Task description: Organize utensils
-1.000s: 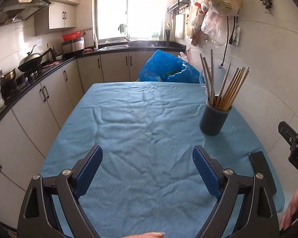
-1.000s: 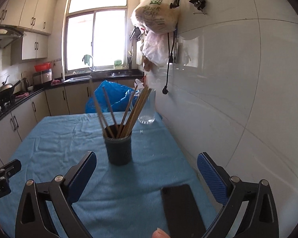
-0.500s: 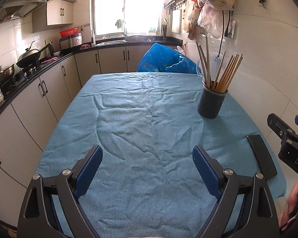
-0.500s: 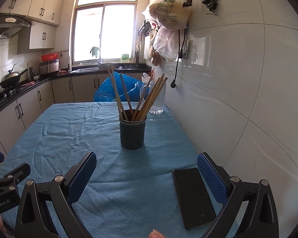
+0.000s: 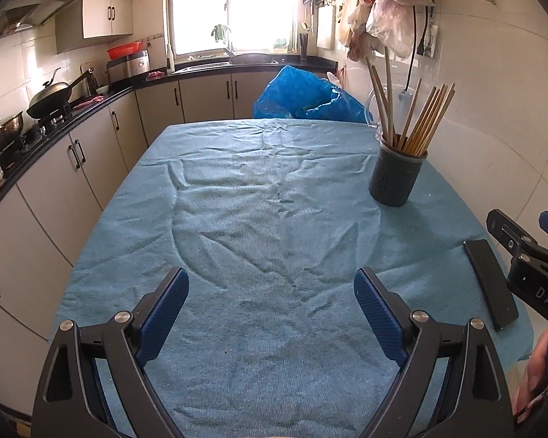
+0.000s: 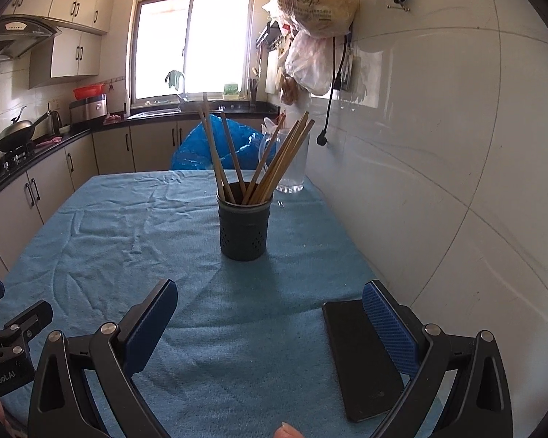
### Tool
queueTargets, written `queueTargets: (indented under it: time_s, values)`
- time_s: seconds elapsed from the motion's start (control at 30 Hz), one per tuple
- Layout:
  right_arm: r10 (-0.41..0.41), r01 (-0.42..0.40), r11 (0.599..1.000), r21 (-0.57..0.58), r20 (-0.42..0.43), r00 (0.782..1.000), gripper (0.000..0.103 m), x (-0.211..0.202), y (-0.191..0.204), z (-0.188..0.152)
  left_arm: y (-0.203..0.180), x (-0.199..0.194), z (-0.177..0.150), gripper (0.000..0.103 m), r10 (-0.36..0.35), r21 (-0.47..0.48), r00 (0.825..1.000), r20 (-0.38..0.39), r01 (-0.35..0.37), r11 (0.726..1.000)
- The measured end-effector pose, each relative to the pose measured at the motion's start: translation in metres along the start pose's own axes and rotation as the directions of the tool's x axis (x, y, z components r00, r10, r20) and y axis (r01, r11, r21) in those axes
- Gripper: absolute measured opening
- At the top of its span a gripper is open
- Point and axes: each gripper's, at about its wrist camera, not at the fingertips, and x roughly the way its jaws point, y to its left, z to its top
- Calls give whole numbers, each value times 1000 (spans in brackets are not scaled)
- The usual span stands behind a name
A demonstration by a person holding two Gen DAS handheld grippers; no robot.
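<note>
Wooden chopsticks [image 6: 270,160] are stood fanned out in a dark holder [image 6: 244,231], which is set upright on the bench's right side, near the tiled wall [image 6: 438,153]. The bench is covered by a wrinkled blue cloth [image 5: 266,219]. A clear jug [image 6: 292,168] is placed behind the holder, and a blue bag [image 5: 303,96] is seen past the far edge. A black phone [image 6: 361,357] is laid flat at the near right corner. The left gripper [image 5: 271,315] is held above bare cloth, fingers wide apart and nothing between them. The right gripper [image 6: 270,328] is likewise held spread and empty, the phone partly under its right finger. Cabinets [image 5: 73,168], a wok [image 5: 49,96] and a bright window [image 5: 233,7] are seen beyond. Plastic bags [image 6: 318,7] are hung on the wall.
</note>
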Motion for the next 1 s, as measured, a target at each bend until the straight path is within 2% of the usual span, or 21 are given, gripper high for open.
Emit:
queueTargets:
  time_s: [0.5, 1.0]
  values:
    - [-15, 18, 999, 48, -73, 997, 103, 40, -11, -3, -3, 33, 3, 91, -6, -16, 999, -46, 5, 1000]
    - [-22, 25, 998, 51, -54, 998, 103, 33, -12, -4, -6, 29, 2, 91, -15, -13, 999, -33, 15, 1000]
